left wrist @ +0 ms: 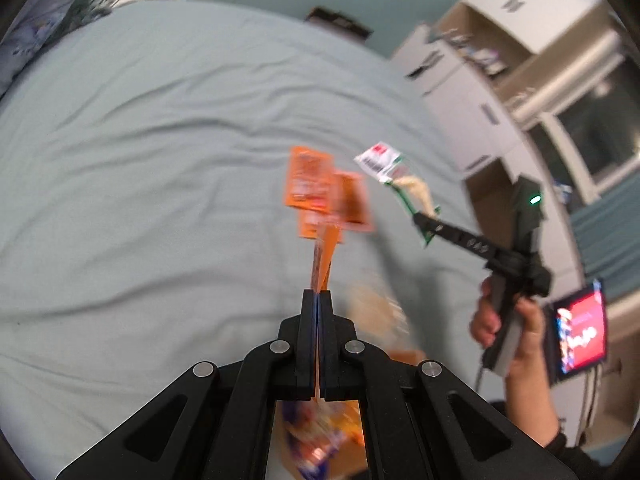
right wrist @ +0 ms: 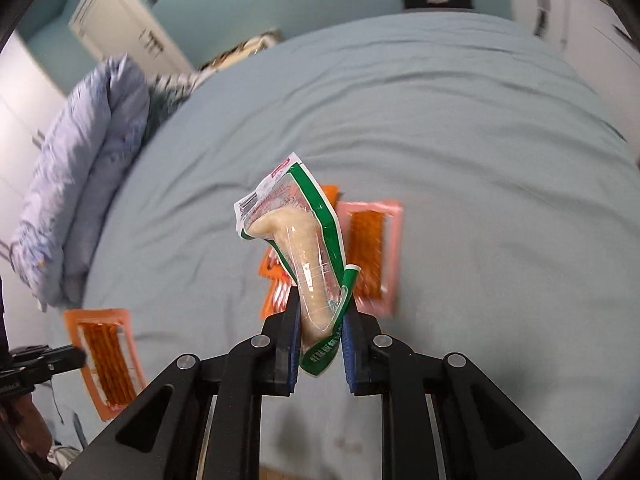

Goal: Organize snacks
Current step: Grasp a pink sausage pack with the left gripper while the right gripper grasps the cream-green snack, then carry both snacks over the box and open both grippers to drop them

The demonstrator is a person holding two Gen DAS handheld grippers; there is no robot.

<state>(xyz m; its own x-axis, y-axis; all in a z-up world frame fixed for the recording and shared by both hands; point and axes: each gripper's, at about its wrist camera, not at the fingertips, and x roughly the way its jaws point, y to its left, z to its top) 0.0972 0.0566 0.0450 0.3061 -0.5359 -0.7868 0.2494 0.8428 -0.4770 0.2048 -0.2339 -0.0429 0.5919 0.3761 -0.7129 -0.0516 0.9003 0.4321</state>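
the blue bedsheet [right wrist: 440,120] spread under everything, with orange packets [right wrist: 370,256] lying on it ahead of both tools. the right gripper [right wrist: 320,320] pinched a green-edged snack pouch [right wrist: 304,240], long axis pointing away from the jaws. the left gripper [left wrist: 319,296] had its jaws pressed together on an orange packet's [left wrist: 322,264] thin edge, above the pile.

A bed [right wrist: 460,120] with a pale blue-green sheet is filling both views. A folded duvet [right wrist: 80,184] is lying at its left edge. White cabinets [left wrist: 480,92] are standing beside it, and a lit screen [left wrist: 582,332] is glowing nearby.
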